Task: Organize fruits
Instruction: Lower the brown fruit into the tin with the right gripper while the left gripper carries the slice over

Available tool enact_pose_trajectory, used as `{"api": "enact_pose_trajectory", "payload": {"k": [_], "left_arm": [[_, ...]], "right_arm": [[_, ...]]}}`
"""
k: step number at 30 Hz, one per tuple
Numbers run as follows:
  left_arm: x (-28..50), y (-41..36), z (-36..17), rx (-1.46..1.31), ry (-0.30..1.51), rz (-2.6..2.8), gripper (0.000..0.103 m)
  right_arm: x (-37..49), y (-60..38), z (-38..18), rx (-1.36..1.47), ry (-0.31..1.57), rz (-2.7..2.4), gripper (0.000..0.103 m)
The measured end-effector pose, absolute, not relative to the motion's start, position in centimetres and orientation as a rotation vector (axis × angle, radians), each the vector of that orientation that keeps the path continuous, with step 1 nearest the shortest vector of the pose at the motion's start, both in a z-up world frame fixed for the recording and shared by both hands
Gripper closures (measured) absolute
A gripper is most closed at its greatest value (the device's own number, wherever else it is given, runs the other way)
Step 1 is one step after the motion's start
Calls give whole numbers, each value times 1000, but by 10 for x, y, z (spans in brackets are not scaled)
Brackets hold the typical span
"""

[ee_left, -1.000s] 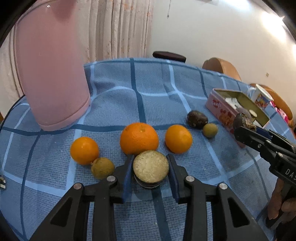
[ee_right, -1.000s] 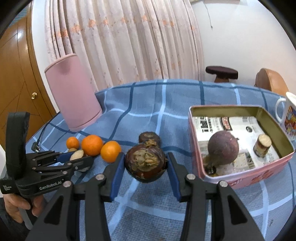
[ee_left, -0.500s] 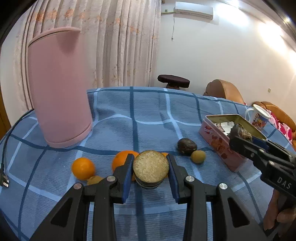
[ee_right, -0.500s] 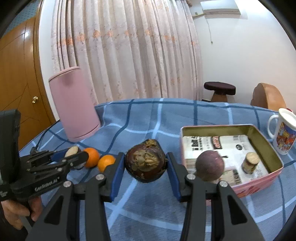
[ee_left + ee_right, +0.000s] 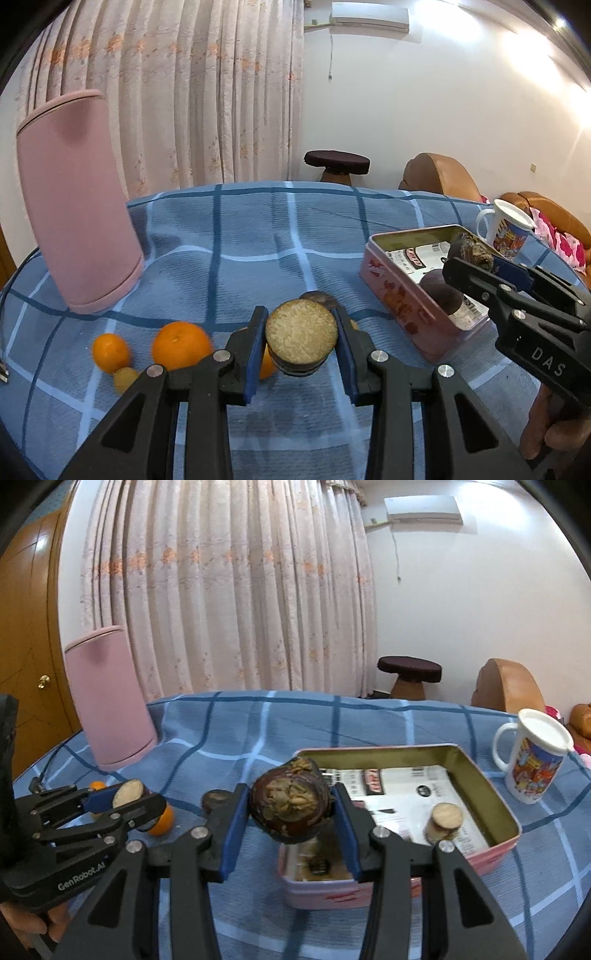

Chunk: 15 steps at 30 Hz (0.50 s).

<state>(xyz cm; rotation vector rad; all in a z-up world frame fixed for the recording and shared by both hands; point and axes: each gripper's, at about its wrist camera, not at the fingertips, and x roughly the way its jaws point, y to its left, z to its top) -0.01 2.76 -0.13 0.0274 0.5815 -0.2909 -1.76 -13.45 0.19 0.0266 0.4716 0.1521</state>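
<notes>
Both hands are loaded. The left hand-held gripper (image 5: 301, 345) is clamped on a round cut fruit (image 5: 301, 336), pale grainy face turned to the camera, dark rind below, carried above the blue checked bench (image 5: 258, 236). Its blue pads (image 5: 255, 354) press on either side of it.

The right hand-held gripper (image 5: 290, 814) is clamped on a dark purple mangosteen (image 5: 290, 805) with a brownish, crumpled crown, and it hangs right over the near end of the pink tin (image 5: 511, 825). Inside that tin, on the printed paper lining, stands a small cut fruit piece (image 5: 445, 821). From the left camera another dark round fruit (image 5: 439, 291) shows in the tin, partly hidden by the right tool.

Out on the bench, the oranges wait: a small orange (image 5: 110, 352), a bigger orange (image 5: 181, 345), and a little yellow-brown fruit (image 5: 125, 379) just touching the small one. One more dark fruit (image 5: 215, 800) lies on the cloth beside the tin. A tall pink container (image 5: 77, 236) stands at the far left, a printed mug (image 5: 532, 762) beyond the tin on the right.
</notes>
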Motion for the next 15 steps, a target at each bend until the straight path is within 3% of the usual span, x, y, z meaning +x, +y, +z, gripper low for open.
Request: {"api": "enact_pose_trajectory", "payload": {"k": [15], "left_arm": [[8, -15, 7, 41, 563, -318, 66]], "right_arm": [[-12, -179, 3, 56, 469, 80, 55]]}}
